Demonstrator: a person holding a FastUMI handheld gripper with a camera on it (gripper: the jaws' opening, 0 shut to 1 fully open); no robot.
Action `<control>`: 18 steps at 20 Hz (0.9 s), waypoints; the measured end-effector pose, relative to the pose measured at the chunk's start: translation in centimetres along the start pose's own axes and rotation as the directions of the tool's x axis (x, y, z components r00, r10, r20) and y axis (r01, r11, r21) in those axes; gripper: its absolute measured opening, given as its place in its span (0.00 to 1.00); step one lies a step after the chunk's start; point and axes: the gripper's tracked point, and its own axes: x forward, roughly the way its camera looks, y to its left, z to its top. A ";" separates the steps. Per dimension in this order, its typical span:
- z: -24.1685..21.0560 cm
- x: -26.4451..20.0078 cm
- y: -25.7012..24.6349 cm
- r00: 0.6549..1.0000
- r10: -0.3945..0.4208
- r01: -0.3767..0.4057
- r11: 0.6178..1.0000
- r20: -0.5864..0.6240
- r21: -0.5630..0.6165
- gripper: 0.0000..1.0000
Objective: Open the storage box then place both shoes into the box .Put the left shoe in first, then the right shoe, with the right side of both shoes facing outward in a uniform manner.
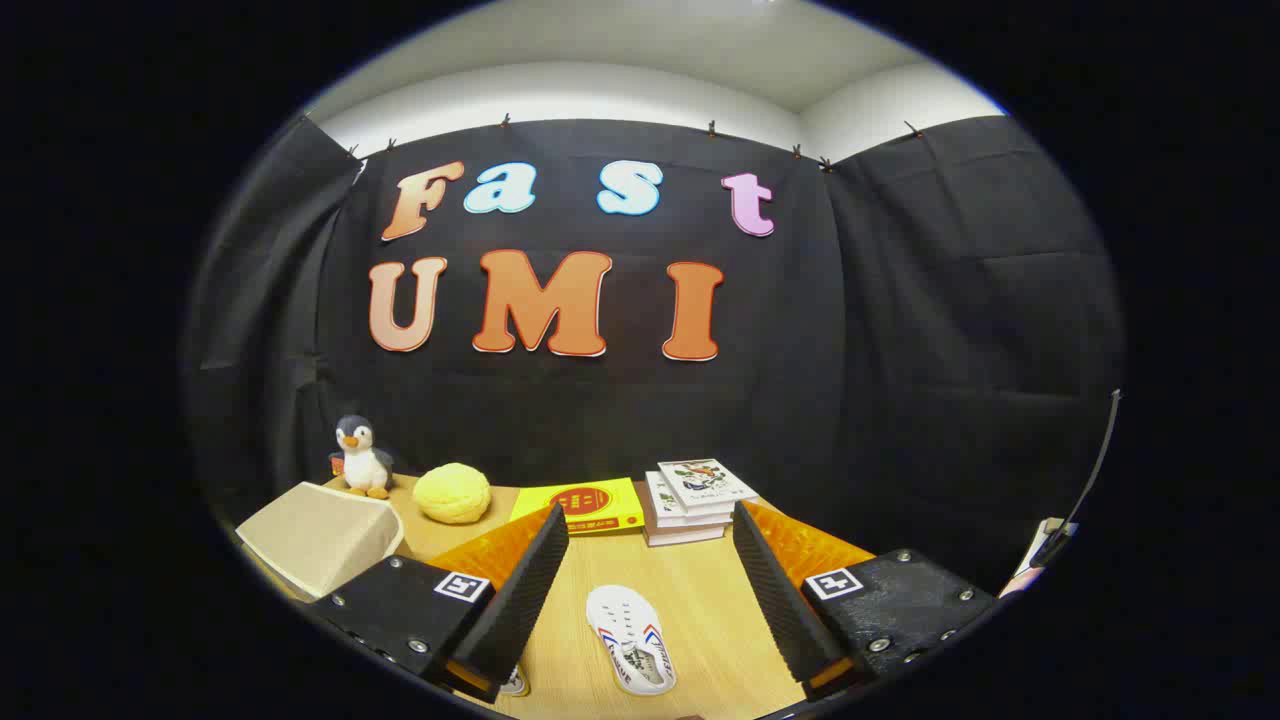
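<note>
So far nothing of the task can be judged as done. The table (pixel 700 610), a light wooden top, is seen beneath the gripper (pixel 650 590), whose two fingers are spread wide apart with nothing held between them. From the midpoint of the fingers, the storage box (pixel 320 540), a beige fabric container, is seen at about nine o'clock, beyond the left finger; whether it is lidded or open cannot be told from this angle, so the opening step is judged as probably still to be done.

A stack of books (pixel 695 500) is found at one o'clock, beyond the fingers, against the booth wall. A yellow book (pixel 585 505) lies at eleven o'clock, just beside the stack. A round yellow cushion (pixel 452 492) is set at ten o'clock, near the box, and a toy penguin (pixel 360 458) stands behind the box at the table's far corner.

One white shoe (pixel 630 640), with red and blue stripes, lies at six o'clock between the fingers, on the table and outside the box. A sliver of what may be the second shoe (pixel 515 683) is glimpsed under the left finger. Both placements are judged as still to come.

Print is seen on the shoe and on the book covers, but none of it can be read.
</note>
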 end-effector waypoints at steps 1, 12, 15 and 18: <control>0.0 0.1 0.0 1.000 0.001 -0.001 1.000 -0.003 -0.008 0.99; -0.5 2.4 -1.6 0.998 0.038 -0.040 0.999 -0.045 -0.030 0.99; -1.0 3.0 -1.8 0.997 0.054 -0.056 0.997 -0.060 -0.046 0.99; -1.4 3.7 -1.9 0.995 0.068 -0.073 0.995 -0.076 -0.064 0.99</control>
